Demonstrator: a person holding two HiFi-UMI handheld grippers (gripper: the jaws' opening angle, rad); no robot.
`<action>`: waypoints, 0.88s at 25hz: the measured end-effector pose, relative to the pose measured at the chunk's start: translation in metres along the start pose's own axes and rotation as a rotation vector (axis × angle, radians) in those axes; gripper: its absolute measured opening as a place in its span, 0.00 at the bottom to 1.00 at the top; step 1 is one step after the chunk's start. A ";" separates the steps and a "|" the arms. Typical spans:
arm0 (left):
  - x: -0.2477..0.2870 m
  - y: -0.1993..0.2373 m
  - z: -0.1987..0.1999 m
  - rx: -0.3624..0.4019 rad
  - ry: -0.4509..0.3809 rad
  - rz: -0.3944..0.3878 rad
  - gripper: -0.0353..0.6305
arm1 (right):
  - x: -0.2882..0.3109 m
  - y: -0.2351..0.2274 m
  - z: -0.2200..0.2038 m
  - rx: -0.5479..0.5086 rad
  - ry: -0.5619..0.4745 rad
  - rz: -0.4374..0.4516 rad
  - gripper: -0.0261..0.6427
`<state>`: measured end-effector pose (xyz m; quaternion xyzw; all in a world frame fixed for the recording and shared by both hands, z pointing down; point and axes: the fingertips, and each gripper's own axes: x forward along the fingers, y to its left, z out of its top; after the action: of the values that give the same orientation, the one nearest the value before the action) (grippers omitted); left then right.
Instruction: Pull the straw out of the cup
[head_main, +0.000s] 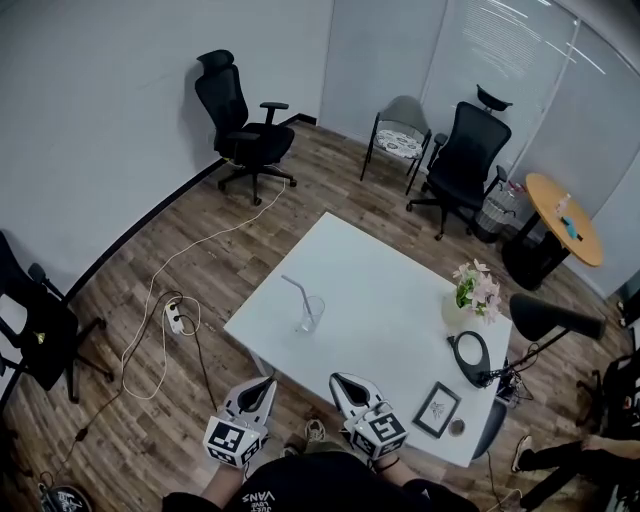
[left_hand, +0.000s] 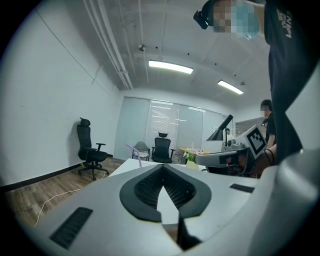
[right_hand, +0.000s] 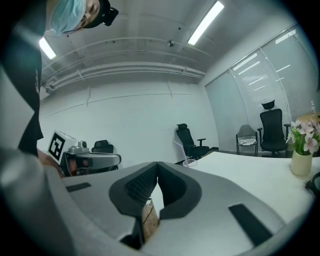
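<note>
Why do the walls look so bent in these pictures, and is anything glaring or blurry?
Head view: a wide lens bows the walls; light is even, and the cup and straw on the white table look sharp. Left gripper view: fisheye with dark corners, ceiling lights glare, the shut left tongs loom large. Right gripper view: same curving, a bright ceiling strip, the cup tiny.

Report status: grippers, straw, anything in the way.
Left gripper and right gripper both shut, empty, at the table's near edge. Straw in cup, untouched. Nothing stands between.
</note>
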<state>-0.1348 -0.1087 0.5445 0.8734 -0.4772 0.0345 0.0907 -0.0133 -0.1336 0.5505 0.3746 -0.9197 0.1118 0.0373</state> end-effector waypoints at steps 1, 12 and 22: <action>0.004 0.002 0.001 -0.001 0.000 0.003 0.07 | 0.003 -0.003 0.001 0.000 0.002 0.005 0.06; 0.055 0.021 0.007 -0.008 -0.006 0.046 0.07 | 0.034 -0.049 0.012 -0.013 0.010 0.051 0.06; 0.098 0.032 0.013 0.000 -0.006 0.071 0.07 | 0.049 -0.089 0.011 -0.031 0.032 0.094 0.06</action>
<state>-0.1086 -0.2090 0.5496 0.8560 -0.5083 0.0349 0.0880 0.0134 -0.2314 0.5636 0.3284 -0.9371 0.1054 0.0527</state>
